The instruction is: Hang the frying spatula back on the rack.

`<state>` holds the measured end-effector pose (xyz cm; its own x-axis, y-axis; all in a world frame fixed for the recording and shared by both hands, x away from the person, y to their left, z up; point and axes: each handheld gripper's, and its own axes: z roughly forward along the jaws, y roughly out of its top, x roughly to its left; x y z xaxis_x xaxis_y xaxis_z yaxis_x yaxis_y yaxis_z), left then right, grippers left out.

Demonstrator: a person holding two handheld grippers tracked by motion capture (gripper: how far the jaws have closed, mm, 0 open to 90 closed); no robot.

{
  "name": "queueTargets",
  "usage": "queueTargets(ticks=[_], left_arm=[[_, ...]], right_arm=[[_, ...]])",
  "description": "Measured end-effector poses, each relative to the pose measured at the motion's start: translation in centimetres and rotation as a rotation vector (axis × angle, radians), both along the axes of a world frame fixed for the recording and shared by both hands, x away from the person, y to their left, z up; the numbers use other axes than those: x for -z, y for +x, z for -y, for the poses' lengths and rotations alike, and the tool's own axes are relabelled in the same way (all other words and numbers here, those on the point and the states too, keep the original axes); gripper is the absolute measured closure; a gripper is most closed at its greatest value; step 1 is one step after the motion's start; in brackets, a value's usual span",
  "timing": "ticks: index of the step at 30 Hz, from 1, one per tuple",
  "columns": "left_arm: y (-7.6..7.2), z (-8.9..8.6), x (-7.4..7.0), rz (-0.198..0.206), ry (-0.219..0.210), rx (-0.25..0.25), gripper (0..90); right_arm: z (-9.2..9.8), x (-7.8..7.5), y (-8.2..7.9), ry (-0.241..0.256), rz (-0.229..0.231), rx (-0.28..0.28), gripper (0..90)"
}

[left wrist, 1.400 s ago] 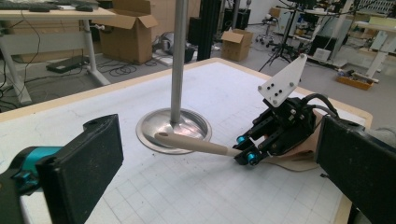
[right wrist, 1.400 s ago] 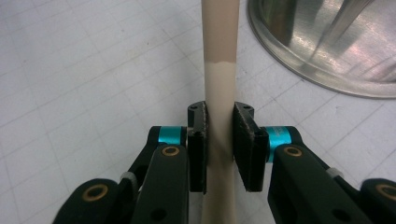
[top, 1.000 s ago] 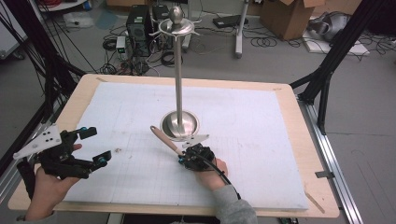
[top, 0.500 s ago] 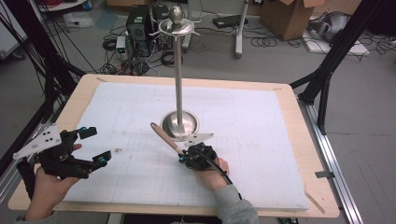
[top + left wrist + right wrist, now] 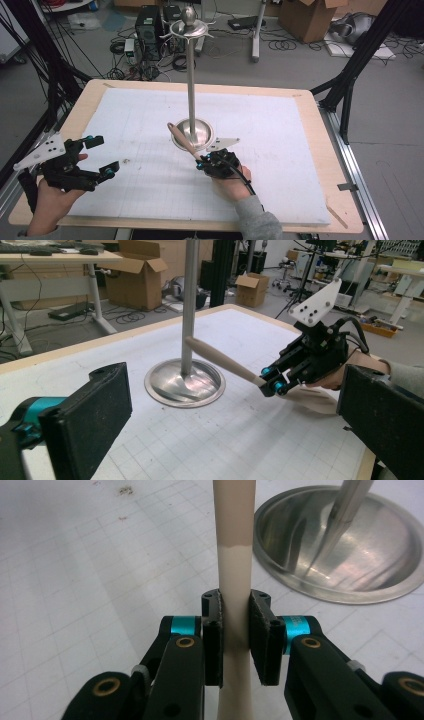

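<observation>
Pinched between the pads of the right claw (image 5: 235, 630): a beige utensil handle (image 5: 234, 540), running straight ahead of the claw and ending just beside the round steel base of a tall metal stand (image 5: 192, 132). Rising from that base, a slim pole topped by a hooked crown. Off to the claw's left, well apart on the white gridded mat of the bench (image 5: 310, 150), the left claw (image 5: 102, 157), spread wide and gripping nothing. Beyond the bench, cardboard boxes and cables on the floor.
</observation>
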<state>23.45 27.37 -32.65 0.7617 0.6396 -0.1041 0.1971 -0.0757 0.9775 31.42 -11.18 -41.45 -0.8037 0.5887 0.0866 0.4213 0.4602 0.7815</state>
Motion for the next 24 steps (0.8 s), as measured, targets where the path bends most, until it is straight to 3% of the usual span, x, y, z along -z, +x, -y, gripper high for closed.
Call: queueTargets(ticks=[13,24], left_arm=[[0.2,0.2,0.1,-0.006,0.001,0.007,1.7],[0.3,0.2,0.3,-0.011,0.002,0.005,1.7]], right_arm=[[2.0,-2.9,0.4,-0.001,0.037,-0.026,78.1],[3.5,-4.1,0.8,0.022,0.034,-0.038,78.1]])
